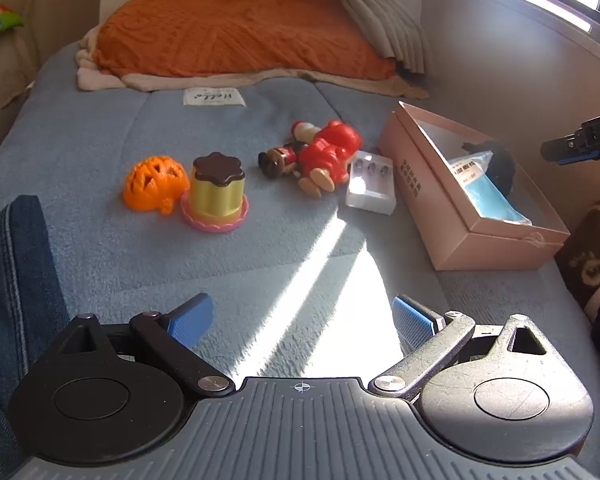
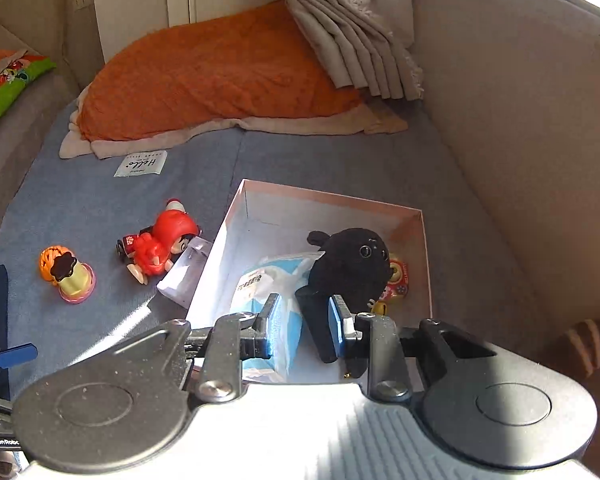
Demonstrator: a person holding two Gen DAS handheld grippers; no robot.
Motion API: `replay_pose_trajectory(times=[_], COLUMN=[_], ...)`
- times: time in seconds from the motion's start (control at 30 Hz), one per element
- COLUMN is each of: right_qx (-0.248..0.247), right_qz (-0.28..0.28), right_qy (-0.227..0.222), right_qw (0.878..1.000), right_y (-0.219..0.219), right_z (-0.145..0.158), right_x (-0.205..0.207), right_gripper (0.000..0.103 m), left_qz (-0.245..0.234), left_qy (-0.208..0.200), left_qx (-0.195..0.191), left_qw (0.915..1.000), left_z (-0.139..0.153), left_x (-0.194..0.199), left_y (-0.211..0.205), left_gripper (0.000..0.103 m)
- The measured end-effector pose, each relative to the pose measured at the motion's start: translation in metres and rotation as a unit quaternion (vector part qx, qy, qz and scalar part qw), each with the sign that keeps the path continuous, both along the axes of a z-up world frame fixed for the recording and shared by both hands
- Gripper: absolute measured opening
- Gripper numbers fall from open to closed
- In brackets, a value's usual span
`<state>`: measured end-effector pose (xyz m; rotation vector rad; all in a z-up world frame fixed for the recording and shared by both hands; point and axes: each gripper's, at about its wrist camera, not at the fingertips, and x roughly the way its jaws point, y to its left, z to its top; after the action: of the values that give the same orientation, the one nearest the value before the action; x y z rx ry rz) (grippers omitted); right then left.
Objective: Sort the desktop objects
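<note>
Our right gripper (image 2: 305, 322) hangs over the pink box (image 2: 332, 204), pads slightly apart and clamped on nothing, the black plush (image 2: 350, 268) lying in the box just ahead. Our left gripper (image 1: 300, 320) is spread wide and empty, so we should carry it forward to the pudding toy (image 1: 216, 192) ahead, straddling the toy squarely before closing and keeping clear of the orange pumpkin (image 1: 154, 182) touching the toy's left side.

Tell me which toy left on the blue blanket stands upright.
The yellow pudding toy with brown scalloped top on its pink base; the red figurine lies down.
</note>
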<state>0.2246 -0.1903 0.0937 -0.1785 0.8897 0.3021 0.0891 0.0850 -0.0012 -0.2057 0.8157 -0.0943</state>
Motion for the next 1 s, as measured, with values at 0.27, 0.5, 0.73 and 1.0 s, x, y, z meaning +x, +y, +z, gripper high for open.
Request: replay_pose_trajectory(times=[0.27,0.5,0.73,1.0], right_qx=[0.005,0.189,0.197,0.096], right_qz=[-0.049,-0.160,-0.150,-0.071], right_qy=[0.017,0.083,0.110,0.040], right_qw=[0.999,0.965,0.963,0.992], right_y=[0.032,-0.007,0.000,0.022], right_z=[-0.063,-0.076,-0.081,-0.046], right_x=[0.019,0.049,0.052,0.024], right_gripper=[0.023,0.026,0.033,0.037], left_qz=[-0.005,0.002,0.011,0.031], left_qy=[-0.003,0.006,0.016,0.019], left_qx=[0.011,0.009,0.023,0.056], left_qw=[0.9999,0.9999,0.9996,0.9977], left_z=[-0.004,-0.008,-0.014,-0.013], left_x=[-0.002,0.003,0.005,0.004], left_y=[-0.004,-0.005,-0.005,-0.005], left_gripper=[0.100,0.100,0.100,0.101])
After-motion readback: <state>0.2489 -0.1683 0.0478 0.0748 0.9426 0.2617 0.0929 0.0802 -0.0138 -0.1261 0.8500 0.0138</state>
